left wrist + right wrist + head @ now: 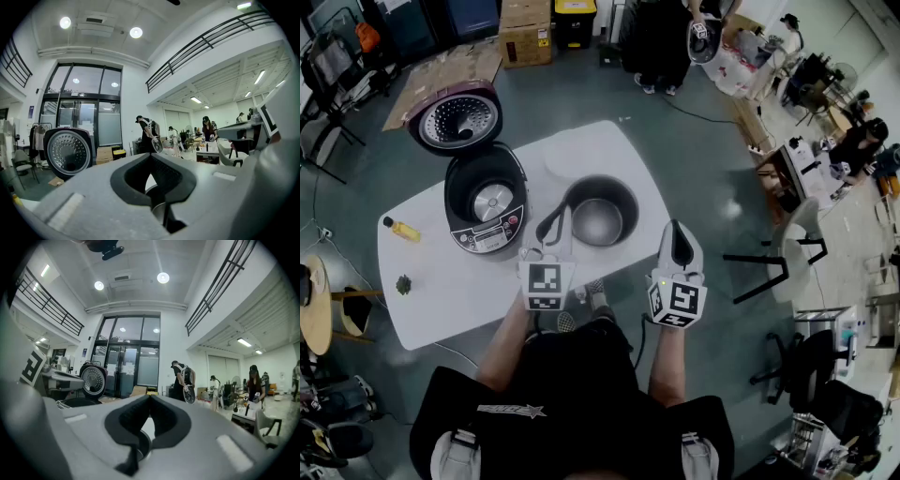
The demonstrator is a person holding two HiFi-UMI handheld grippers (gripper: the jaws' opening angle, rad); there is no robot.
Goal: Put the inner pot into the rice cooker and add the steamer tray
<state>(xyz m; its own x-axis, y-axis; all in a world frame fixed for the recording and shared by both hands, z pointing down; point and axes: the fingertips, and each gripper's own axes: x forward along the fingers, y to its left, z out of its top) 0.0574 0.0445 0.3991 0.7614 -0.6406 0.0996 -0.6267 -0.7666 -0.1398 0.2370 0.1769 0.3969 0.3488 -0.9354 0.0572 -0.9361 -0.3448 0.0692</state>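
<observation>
Inner pot (600,220) upright on table (441,281), not yet in the open rice cooker (487,211); pot lies just ahead, between both grippers; left gripper (555,220) nearer, tips by its near-left rim, clenched, empty; right gripper (678,234) clenched, empty; cooker ahead-left of the left gripper.

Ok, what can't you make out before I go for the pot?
- Head view: small green item is too small to identify.
- Head view: rice cooker panel print is too small to read.
- Inner pot: in both gripper views, mostly hidden behind the closed jaws.
</observation>
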